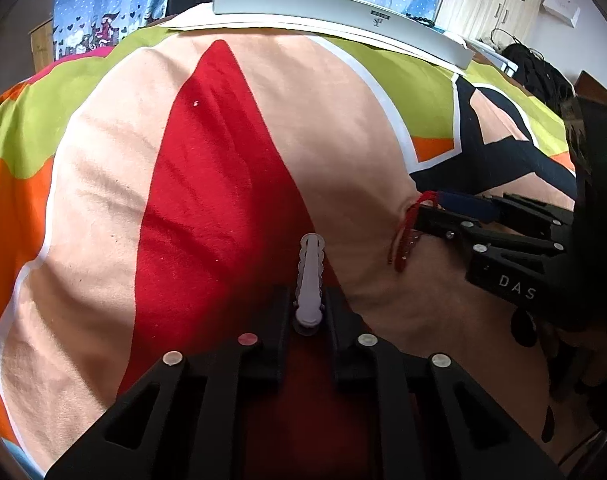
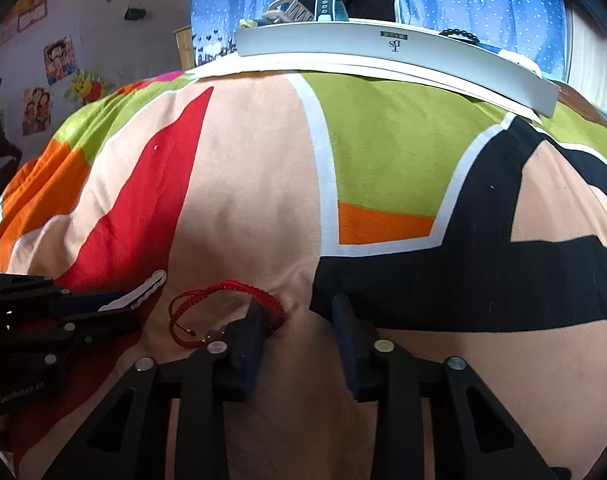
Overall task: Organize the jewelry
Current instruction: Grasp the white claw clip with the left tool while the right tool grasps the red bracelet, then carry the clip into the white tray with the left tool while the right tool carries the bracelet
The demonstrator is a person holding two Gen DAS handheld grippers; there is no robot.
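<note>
Two low views, perhaps overlapping bedspread

Bedspread ahead is open; only the white tray blocks the far edge, red bracelet near.

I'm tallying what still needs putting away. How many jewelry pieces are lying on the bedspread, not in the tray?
2: a white hair clip in the left gripper, and a red cord bracelet beside the right gripper.
</note>
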